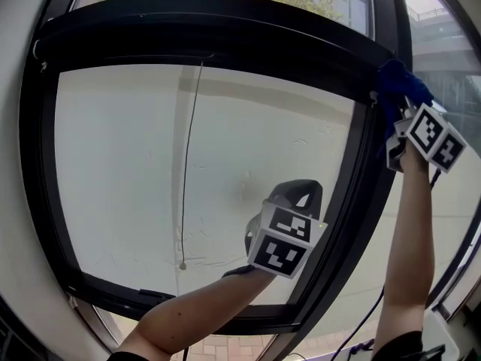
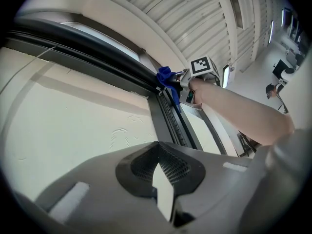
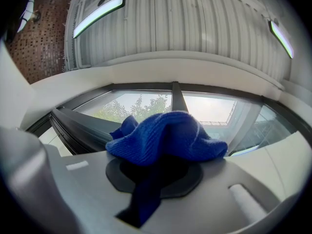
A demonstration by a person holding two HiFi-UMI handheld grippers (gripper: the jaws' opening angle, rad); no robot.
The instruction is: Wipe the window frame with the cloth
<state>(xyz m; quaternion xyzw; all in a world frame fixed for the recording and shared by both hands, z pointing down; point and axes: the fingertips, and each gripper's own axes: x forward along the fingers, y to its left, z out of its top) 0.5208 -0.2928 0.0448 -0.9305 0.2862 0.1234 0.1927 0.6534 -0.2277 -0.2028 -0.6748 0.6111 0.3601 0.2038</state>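
Observation:
A blue cloth [image 1: 398,85] is pressed against the upper right corner of the black window frame [image 1: 225,21], and my right gripper [image 1: 403,119] is shut on it with the arm raised. From the right gripper view the cloth [image 3: 168,138] bunches over the jaws of the right gripper [image 3: 161,172] and hides their tips, with the frame [image 3: 78,126] just beyond. My left gripper [image 1: 301,190] hovers before the lower middle of the pane. Its jaws meet at the tip with nothing between them [image 2: 158,147]. From there I see the cloth [image 2: 165,77] at the frame's corner [image 2: 161,116].
A thin pull cord [image 1: 188,164] hangs down over the pale pane [image 1: 120,164] and ends in a small knob near the bottom. A second pane [image 1: 455,224] adjoins on the right. A dark cable [image 1: 364,326] hangs below my right arm.

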